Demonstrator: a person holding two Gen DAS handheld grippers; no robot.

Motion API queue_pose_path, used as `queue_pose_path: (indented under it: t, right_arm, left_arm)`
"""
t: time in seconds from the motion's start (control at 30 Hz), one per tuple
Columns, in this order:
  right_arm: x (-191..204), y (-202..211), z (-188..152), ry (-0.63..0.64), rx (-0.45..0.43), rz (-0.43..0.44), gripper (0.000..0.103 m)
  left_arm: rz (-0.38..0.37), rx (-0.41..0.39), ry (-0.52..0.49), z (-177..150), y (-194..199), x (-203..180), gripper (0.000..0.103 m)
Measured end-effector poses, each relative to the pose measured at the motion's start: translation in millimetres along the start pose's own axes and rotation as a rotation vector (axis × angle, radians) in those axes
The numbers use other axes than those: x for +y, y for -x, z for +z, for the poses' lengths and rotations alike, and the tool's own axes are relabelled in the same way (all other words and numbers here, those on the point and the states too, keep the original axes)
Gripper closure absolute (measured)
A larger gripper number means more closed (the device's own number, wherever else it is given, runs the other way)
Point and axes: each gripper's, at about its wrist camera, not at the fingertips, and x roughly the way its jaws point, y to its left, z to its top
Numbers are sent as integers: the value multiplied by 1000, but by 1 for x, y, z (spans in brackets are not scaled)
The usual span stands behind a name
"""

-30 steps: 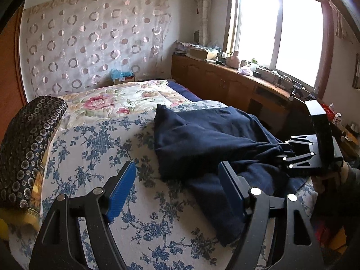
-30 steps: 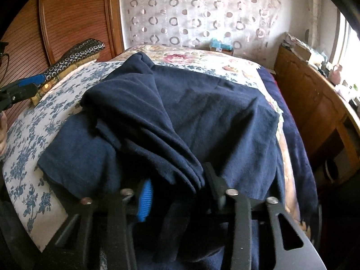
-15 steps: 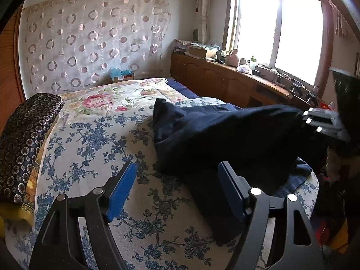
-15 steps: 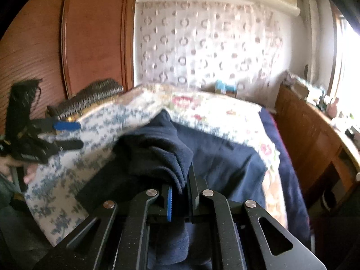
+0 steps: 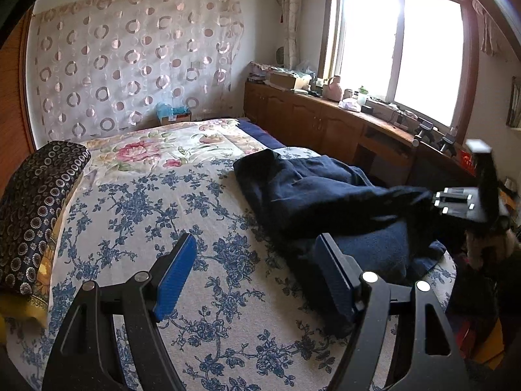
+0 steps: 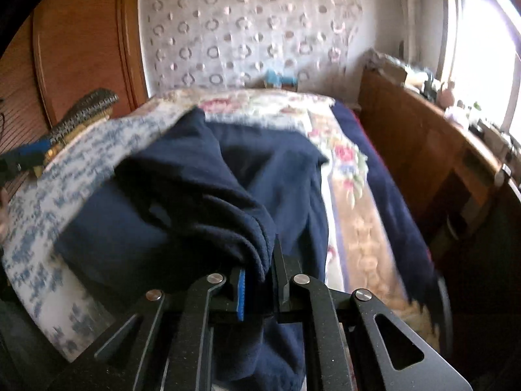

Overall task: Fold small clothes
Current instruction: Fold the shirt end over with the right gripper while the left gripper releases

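The navy garment (image 5: pixel 312 195) lies bunched on the bed (image 5: pixel 136 215), on the window (image 5: pixel 397 49) side of the blue-flowered bedspread, w/ one end running off toward the bed's near edge. Its far corner sits up in a small peak near the pink rose print further up the bed.

Right gripper (image 6: pixel 259 285): jaws pinched almost together, a thick fold of the navy fabric clamped between them, blue pad just visible at the cloth's edge. From the left wrist view that same gripper shows at the garment's window-side end, cloth drawn up off the bed into it in a taut ridge, w/ a hand (image 5: pixel 482 247) below it, blurred.

Left gripper (image 5: pixel 257 277): jaws spread wide, nothing between them, hovering over bare bedspread on the wardrobe side of the garment. Its right finger overlaps the garment's near edge in the picture; can't tell if it touches.

A dark ring-patterned pillow (image 5: pixel 35 202) lies at the bed's side furthest from the window, well apart from the garment. Wood cabinets (image 5: pixel 306 120) w/ clutter on top run under the window, beside the bed. A circle-patterned curtain (image 5: pixel 130 65) hangs behind the bed's head. Right wrist view is motion-blurred.
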Motion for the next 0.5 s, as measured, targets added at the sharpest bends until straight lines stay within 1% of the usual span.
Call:
queue_pose_path:
  t: [0.13,0.2,0.3,0.37,0.5]
  right_arm:
    - [6,0,-10,-20,13,-7,82]
    - [7,2,-7,-23,16,-21,70]
    - [9,8,0,-16,11,-40,61]
    - [17,12,4,-4,0,-50,58]
    - [21,23,8,19,-29,-43,56]
  left_arm:
    - [3,-4,5,0,0,1,27]
    - [3,-3,3,0,0,1,27]
    - [3,-2,3,0,0,1,27]
    - [3,-2,3,0,0,1,27]
    - [1,-1,0,0,0,-1,27]
